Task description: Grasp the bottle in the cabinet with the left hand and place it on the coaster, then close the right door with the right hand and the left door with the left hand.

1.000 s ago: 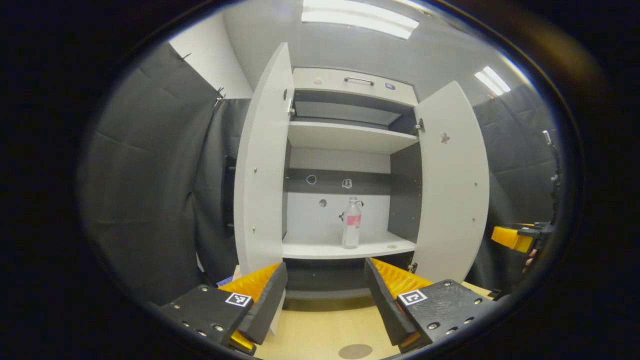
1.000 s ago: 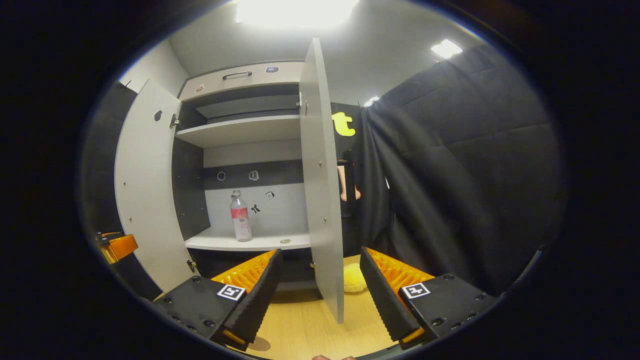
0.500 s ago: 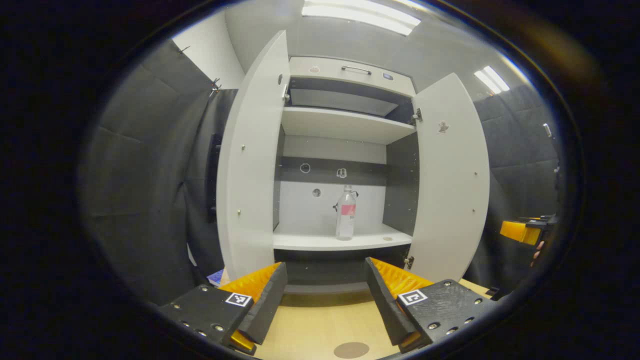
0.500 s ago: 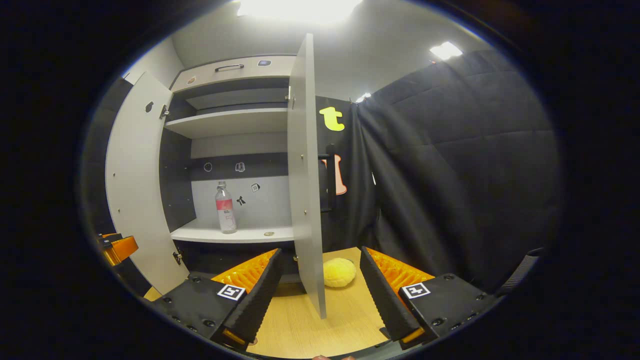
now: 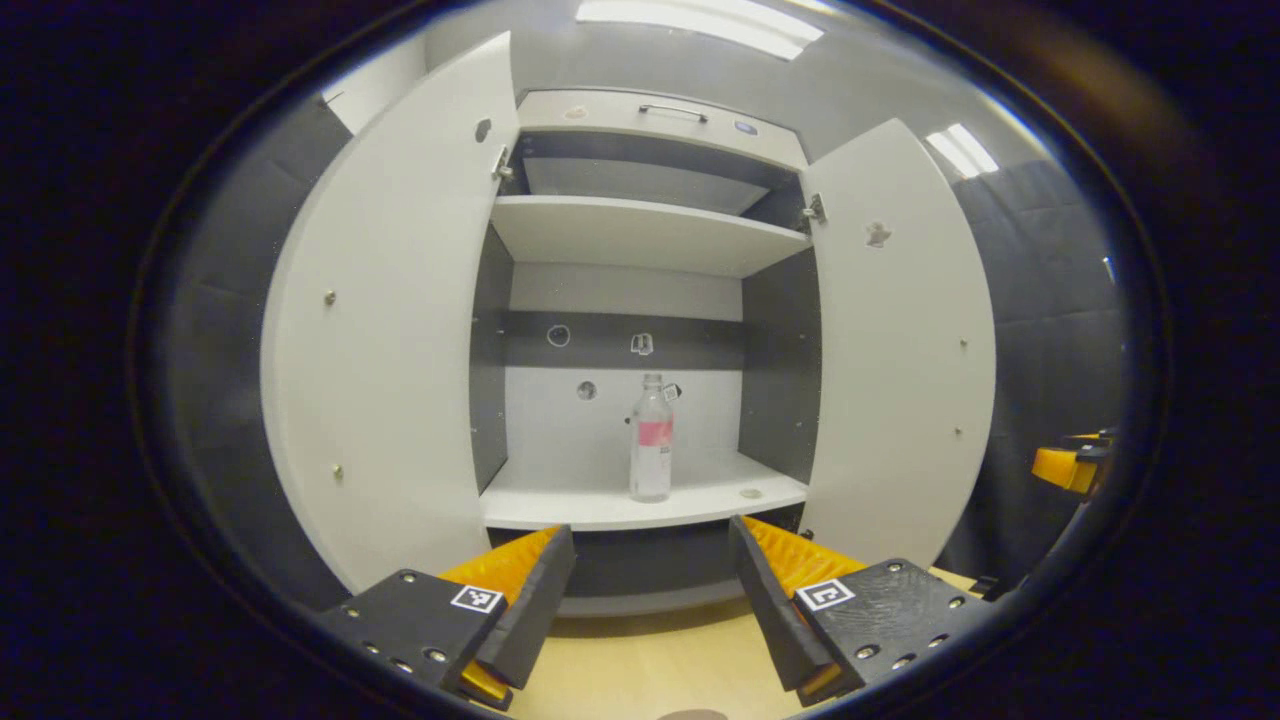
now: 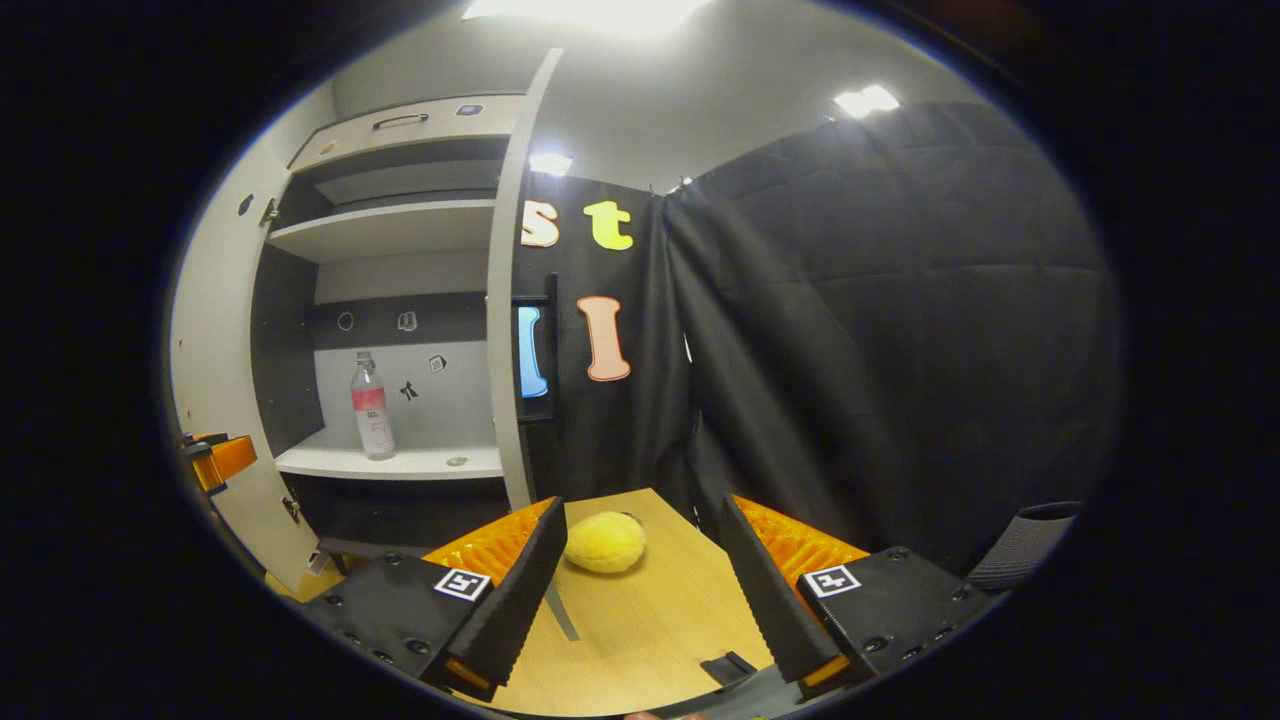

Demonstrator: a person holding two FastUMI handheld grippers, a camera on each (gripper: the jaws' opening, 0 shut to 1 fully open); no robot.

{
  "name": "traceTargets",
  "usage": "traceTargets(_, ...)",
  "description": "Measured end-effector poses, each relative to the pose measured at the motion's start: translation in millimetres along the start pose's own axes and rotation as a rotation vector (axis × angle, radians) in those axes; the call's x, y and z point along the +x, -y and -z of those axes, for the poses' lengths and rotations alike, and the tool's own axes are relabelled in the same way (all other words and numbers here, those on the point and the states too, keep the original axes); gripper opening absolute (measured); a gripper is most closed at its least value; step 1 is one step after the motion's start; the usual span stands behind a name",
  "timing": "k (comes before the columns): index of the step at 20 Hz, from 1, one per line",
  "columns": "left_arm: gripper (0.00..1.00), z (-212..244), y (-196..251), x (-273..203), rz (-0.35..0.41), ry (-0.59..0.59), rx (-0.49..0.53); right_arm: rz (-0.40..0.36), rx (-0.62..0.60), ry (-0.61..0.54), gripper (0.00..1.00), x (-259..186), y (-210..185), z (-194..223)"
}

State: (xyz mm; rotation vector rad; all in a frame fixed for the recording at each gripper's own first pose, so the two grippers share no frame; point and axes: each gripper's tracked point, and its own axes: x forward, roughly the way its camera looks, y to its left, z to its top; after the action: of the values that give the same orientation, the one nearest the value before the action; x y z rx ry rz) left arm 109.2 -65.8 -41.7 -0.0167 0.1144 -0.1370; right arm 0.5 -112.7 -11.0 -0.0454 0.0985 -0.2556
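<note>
The left hand-held gripper [image 5: 650,600] sits at the bottom centre of the left gripper view with its jaws spread wide and nothing between them, poised over the pale wooden surface [image 5: 650,665]. Straight ahead and slightly above the gap between its fingers, near the middle of the frame, the bottle [image 5: 651,438] stands upright on the cabinet's lower shelf [image 5: 560,505], its long axis vertical, still well apart from the fingertips. It is framed by the left door [image 5: 385,330] and the right door [image 5: 900,340], both swung open.

The right hand-held gripper [image 6: 640,595], likewise wide open and empty at the bottom of the right gripper view, points off to the side; there the bottle [image 6: 370,406] lies far to the left of the frame. A yellow soft object [image 6: 604,541] rests on the surface between its fingers. By my reading the left one is better lined up for the reach, needing a forward advance into the cabinet.
</note>
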Motion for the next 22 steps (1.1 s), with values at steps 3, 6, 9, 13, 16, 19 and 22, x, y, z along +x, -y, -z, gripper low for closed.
traceTargets(3,0.9,-13,-3,37,-0.008,0.003,0.025,0.036,0.011,0.012,0.98,19,18,-3)
traceTargets(6,0.9,-22,-6,75,-0.021,-0.005,0.02,0.072,0.012,0.01,0.98,42,35,-10)
traceTargets(9,0.9,-29,-6,110,-0.025,-0.014,0.004,0.102,-0.012,0.032,0.98,62,51,-23)
traceTargets(13,0.97,-34,-8,155,-0.029,-0.015,0.034,0.117,0.001,0.049,0.93,86,61,-31)
traceTargets(16,0.9,-36,-7,188,-0.028,-0.007,0.053,0.126,0.004,0.051,0.93,100,66,-29)
traceTargets(19,0.97,-29,-2,217,-0.015,-0.005,0.072,0.14,-0.004,0.046,0.93,110,72,-27)
traceTargets(22,0.9,-19,2,245,-0.008,-0.023,0.068,0.172,-0.02,0.052,0.98,117,88,-26)
